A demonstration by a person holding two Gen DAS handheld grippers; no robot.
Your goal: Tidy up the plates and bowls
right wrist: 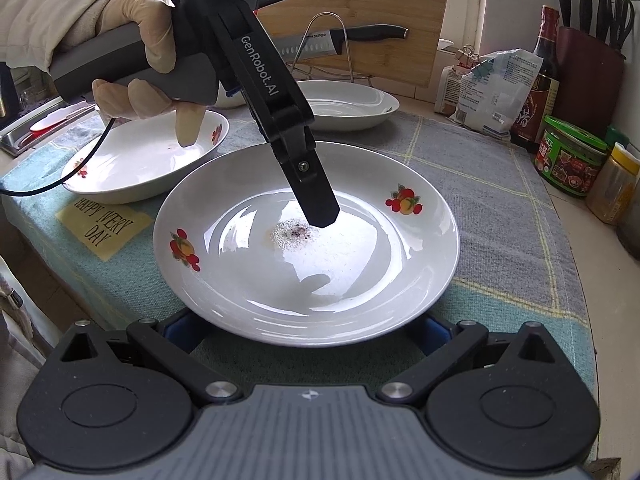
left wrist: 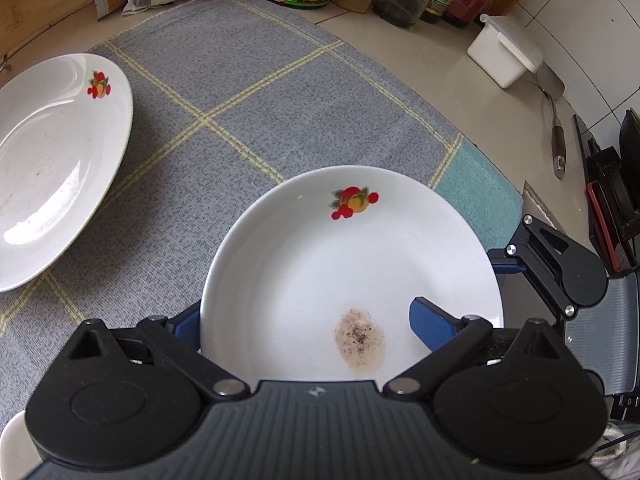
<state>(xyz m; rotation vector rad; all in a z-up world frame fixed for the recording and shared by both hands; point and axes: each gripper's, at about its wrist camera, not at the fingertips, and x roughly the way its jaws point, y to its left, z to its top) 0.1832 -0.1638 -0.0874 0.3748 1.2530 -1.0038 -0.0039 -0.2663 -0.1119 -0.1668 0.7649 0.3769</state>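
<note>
My right gripper (right wrist: 304,332) sat low at the near rim of the stained plate (right wrist: 360,280), its blue fingers spread wide to either side and under the rim, gripping nothing. My left gripper (left wrist: 304,320) reached over the same plate from the other side, one finger inside the bowl of it and one outside the rim; I could not tell whether it had bitten yet. The plate rested on the grey cloth (right wrist: 500,208). I judged this the pick-up step. Next I needed a firm pinch on the rim, then a level lift toward the other plates: one (right wrist: 140,160) just beyond, another (right wrist: 352,104) farther back.
</note>
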